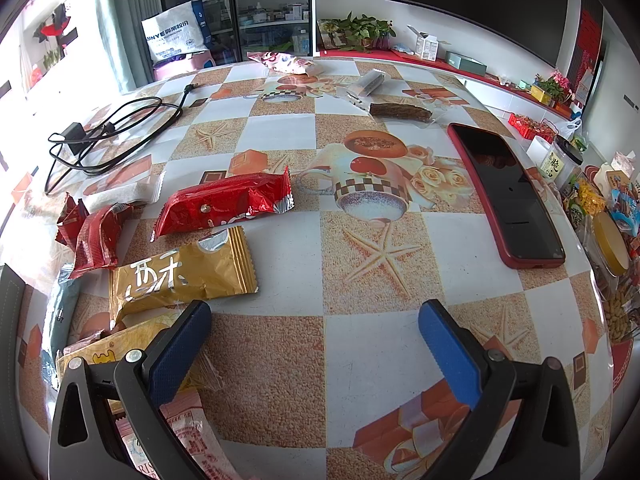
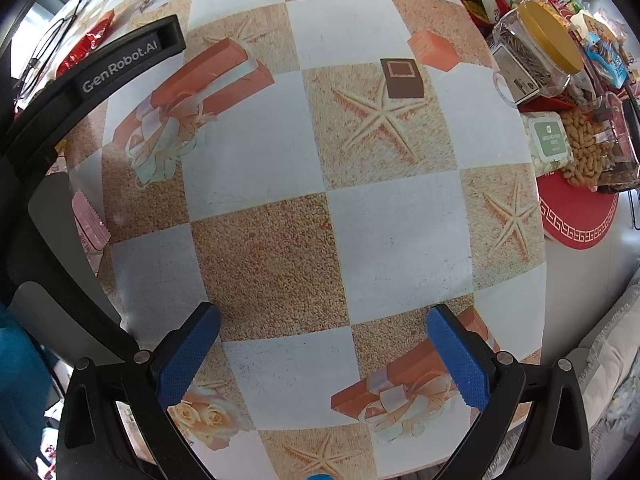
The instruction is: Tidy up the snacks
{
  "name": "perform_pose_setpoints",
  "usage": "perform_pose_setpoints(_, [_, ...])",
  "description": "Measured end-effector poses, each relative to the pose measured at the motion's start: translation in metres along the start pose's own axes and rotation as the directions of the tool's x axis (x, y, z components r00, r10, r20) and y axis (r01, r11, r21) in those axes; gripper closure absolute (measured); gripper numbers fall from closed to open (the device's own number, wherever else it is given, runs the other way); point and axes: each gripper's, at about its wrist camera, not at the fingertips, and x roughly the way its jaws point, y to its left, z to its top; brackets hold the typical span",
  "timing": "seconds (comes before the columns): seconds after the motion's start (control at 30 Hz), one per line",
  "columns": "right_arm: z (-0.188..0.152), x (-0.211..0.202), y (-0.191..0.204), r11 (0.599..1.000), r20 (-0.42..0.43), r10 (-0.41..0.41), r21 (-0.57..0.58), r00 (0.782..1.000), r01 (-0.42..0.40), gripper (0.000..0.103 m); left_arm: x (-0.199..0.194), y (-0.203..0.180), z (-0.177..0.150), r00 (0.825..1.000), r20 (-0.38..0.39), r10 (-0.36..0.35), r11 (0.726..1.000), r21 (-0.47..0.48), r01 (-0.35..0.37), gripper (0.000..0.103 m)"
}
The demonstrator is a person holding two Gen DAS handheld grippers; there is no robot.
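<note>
Left gripper point(image 1: 315, 326) low over the desk point(image 1: 360, 360), fingers point(image 1: 448, 344) wide, gripping nothing. Gold snack pack point(image 1: 182, 278) just ahead and left of it, red packs point(image 1: 224, 204) beyond, more snacks under its left finger. Right gripper point(image 2: 323, 332) over bare checkered desk, fingers wide, empty. Red phone point(image 1: 506, 196) far right; jar point(image 2: 532, 52) and peanuts point(image 2: 584, 148) at the desk's right edge.
</note>
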Motion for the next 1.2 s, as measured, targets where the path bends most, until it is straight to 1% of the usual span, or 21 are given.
perform_pose_setpoints(0.23, [0.012, 0.004, -0.003, 1.000, -0.056, 0.012, 0.001, 0.998, -0.012, 0.000, -0.001, -0.006, 0.002, 1.000, -0.003, 0.013, 1.000, -0.015, -0.013, 0.000])
perform_pose_setpoints(0.27, [0.017, 0.004, -0.006, 1.000, -0.063, 0.012, 0.002, 0.998, -0.012, 0.000, 0.000, -0.006, 0.002, 1.000, -0.009, 0.025, 1.000, -0.006, -0.025, 0.000])
perform_pose_setpoints(0.4, [0.031, 0.008, -0.001, 1.000, -0.077, 0.022, 0.004, 0.997, -0.022, 0.000, 0.001, -0.007, 0.003, 0.999, -0.024, 0.021, 1.000, -0.008, -0.021, 0.000])
perform_pose_setpoints(0.43, [0.033, 0.009, 0.000, 1.000, -0.083, 0.022, 0.004, 0.996, -0.021, 0.000, 0.002, -0.007, 0.003, 0.999, -0.019, 0.035, 0.999, 0.005, -0.035, 0.000])
perform_pose_setpoints(0.47, [0.034, 0.010, 0.000, 1.000, -0.089, 0.021, 0.004, 0.996, -0.021, 0.000, 0.002, -0.008, 0.003, 0.999, -0.022, 0.027, 1.000, 0.013, -0.027, 0.000])
perform_pose_setpoints(0.53, [0.037, 0.011, 0.000, 1.000, -0.101, 0.020, 0.005, 0.995, -0.020, 0.000, 0.004, -0.012, 0.006, 0.998, -0.054, -0.031, 0.997, 0.069, 0.035, 0.000])
perform_pose_setpoints(0.57, [0.039, 0.012, 0.000, 1.000, -0.103, 0.021, 0.005, 0.995, -0.021, 0.000, 0.004, -0.013, 0.007, 0.996, -0.071, -0.046, 0.995, 0.088, 0.052, 0.000])
perform_pose_setpoints(0.63, [0.042, 0.013, 0.000, 1.000, -0.107, 0.022, 0.005, 0.994, -0.022, 0.000, 0.006, -0.018, 0.012, 0.985, -0.164, -0.055, 0.988, 0.133, 0.077, 0.000])
perform_pose_setpoints(0.67, [0.042, 0.014, 0.001, 1.000, -0.110, 0.022, 0.005, 0.994, -0.022, 0.000, 0.007, -0.020, 0.015, 0.980, -0.194, -0.055, 0.988, 0.133, 0.082, 0.000])
perform_pose_setpoints(0.73, [0.044, 0.015, 0.000, 1.000, -0.114, 0.024, 0.004, 0.993, -0.024, 0.000, 0.011, -0.022, 0.023, 0.962, -0.271, -0.041, 0.988, 0.133, 0.079, 0.000])
perform_pose_setpoints(0.77, [0.045, 0.016, -0.001, 1.000, -0.114, 0.025, 0.004, 0.993, -0.024, 0.000, 0.010, -0.022, 0.024, 0.959, -0.277, -0.059, 0.988, 0.119, 0.096, 0.000])
perform_pose_setpoints(0.8, [0.045, 0.017, -0.001, 1.000, -0.113, 0.025, 0.005, 0.993, -0.025, 0.000, 0.012, -0.023, 0.026, 0.951, -0.304, -0.057, 0.988, 0.117, 0.096, 0.000])
perform_pose_setpoints(0.83, [0.045, 0.017, -0.002, 1.000, -0.113, 0.025, 0.004, 0.993, -0.025, 0.000, 0.012, -0.023, 0.028, 0.941, -0.329, -0.076, 0.988, 0.100, 0.115, 0.000])
perform_pose_setpoints(0.87, [0.046, 0.018, -0.002, 1.000, -0.111, 0.025, 0.004, 0.994, -0.025, 0.000, 0.014, -0.024, 0.030, 0.939, -0.340, -0.050, 0.989, 0.115, 0.095, 0.000])
perform_pose_setpoints(0.93, [0.042, 0.015, -0.004, 1.000, -0.113, 0.024, 0.005, 0.993, -0.023, 0.000, 0.018, -0.025, 0.033, 0.925, -0.378, -0.042, 0.989, 0.118, 0.093, 0.000])
perform_pose_setpoints(1.0, [0.040, 0.014, -0.005, 1.000, -0.107, 0.024, 0.004, 0.994, -0.024, 0.000, 0.017, -0.027, 0.033, 0.933, -0.357, -0.041, 0.990, 0.113, 0.087, 0.000])
perform_pose_setpoints(1.03, [0.035, 0.013, -0.004, 1.000, -0.102, 0.027, 0.003, 0.994, -0.027, 0.000, 0.018, -0.028, 0.034, 0.930, -0.366, -0.038, 0.989, 0.122, 0.088, 0.000])
perform_pose_setpoints(1.1, [0.027, 0.010, -0.003, 1.000, -0.093, 0.029, 0.002, 0.995, -0.029, 0.000, 0.025, -0.032, 0.043, 0.900, -0.436, -0.013, 0.976, 0.191, 0.107, 0.000])
perform_pose_setpoints(1.13, [0.024, 0.010, -0.002, 1.000, -0.083, 0.031, 0.002, 0.996, -0.031, 0.000, 0.029, -0.034, 0.047, 0.888, -0.459, -0.007, 0.972, 0.205, 0.113, 0.000])
perform_pose_setpoints(1.17, [0.022, 0.009, -0.002, 1.000, -0.077, 0.031, 0.002, 0.997, -0.031, 0.000, 0.032, -0.034, 0.054, 0.881, -0.473, -0.001, 0.973, 0.204, 0.110, 0.000])
perform_pose_setpoints(1.2, [0.020, 0.008, -0.002, 1.000, -0.069, 0.031, 0.002, 0.997, -0.031, 0.000, 0.027, -0.028, 0.060, 0.879, -0.476, -0.030, 0.977, 0.171, 0.125, 0.000])
